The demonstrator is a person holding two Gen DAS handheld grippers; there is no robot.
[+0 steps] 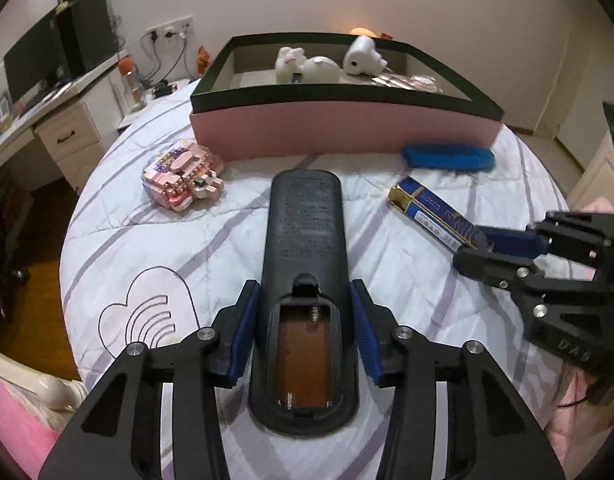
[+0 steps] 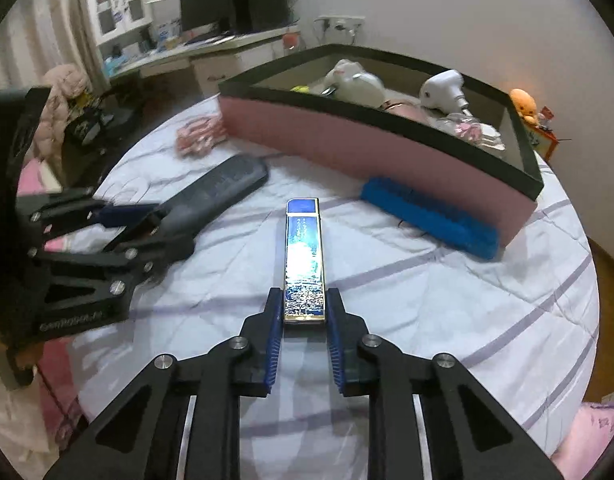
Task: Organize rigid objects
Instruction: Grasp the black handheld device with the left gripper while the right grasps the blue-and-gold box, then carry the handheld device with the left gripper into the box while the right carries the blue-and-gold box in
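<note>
My left gripper (image 1: 305, 286) is shut on a black remote control (image 1: 305, 240), back side up with its battery bay uncovered; it also shows in the right wrist view (image 2: 223, 188). My right gripper (image 2: 305, 300) is shut on the near end of a long blue and gold box (image 2: 304, 256), which also shows in the left wrist view (image 1: 431, 212). Both lie over the white striped bed cover (image 1: 211, 240). A pink box with a black rim (image 1: 339, 132) stands beyond, holding white toys (image 1: 307, 66).
A blue brush (image 1: 447, 156) lies against the pink box's front wall. A pink brick-built toy (image 1: 179, 178) sits left of the remote. A desk with a monitor (image 1: 47, 64) stands at the far left. The bed's edge drops to a wooden floor (image 1: 39, 288).
</note>
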